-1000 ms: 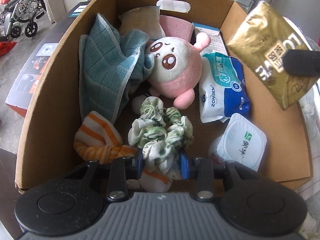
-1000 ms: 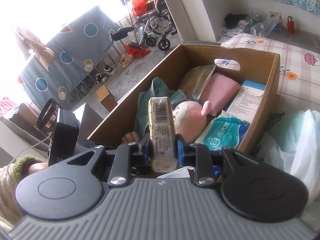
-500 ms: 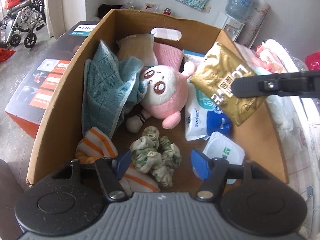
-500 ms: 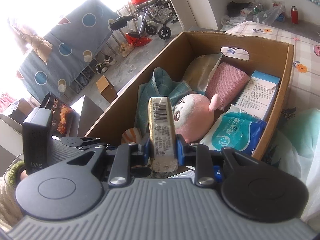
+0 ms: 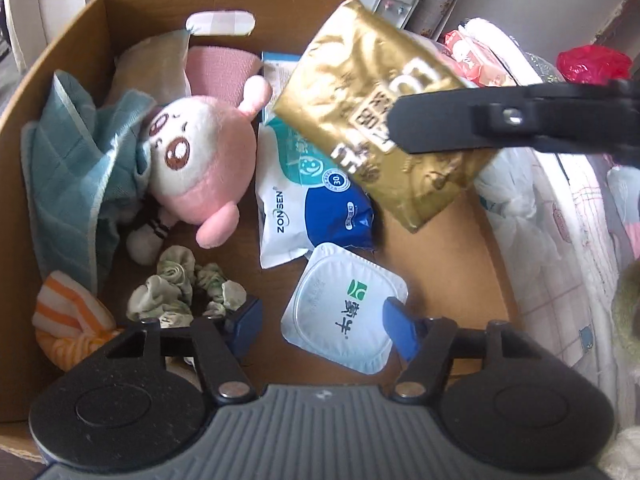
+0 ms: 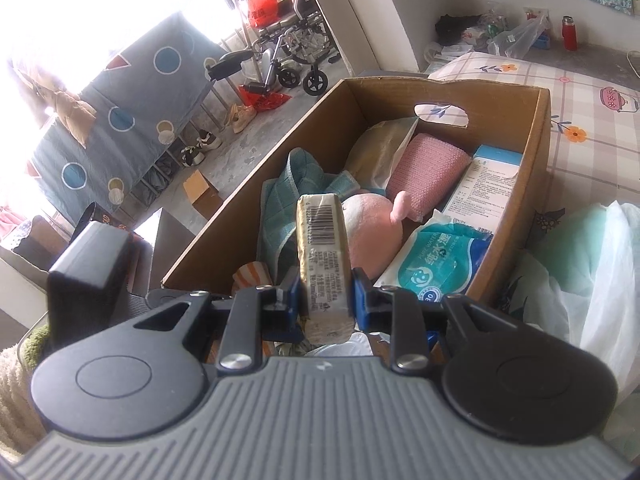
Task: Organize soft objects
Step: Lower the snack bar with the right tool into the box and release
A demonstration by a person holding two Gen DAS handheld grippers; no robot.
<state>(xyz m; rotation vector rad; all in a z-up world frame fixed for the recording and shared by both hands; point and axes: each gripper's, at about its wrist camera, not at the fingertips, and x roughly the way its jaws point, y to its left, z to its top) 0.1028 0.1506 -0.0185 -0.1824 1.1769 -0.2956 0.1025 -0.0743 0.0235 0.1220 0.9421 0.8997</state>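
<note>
Beside a checked bedspread (image 6: 580, 92) and concrete floor (image 6: 256, 148), the cardboard box (image 5: 440, 240) sits beneath the released left gripper (image 5: 320, 320) while the right gripper (image 6: 326, 300) clenches a gold packet (image 6: 324, 256).

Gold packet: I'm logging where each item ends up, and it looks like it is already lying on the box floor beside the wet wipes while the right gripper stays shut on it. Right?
Not quite. The gold packet is not on the box floor; the right gripper, shut on it, holds it in the air above the wet wipes, as the left wrist view shows.
</note>
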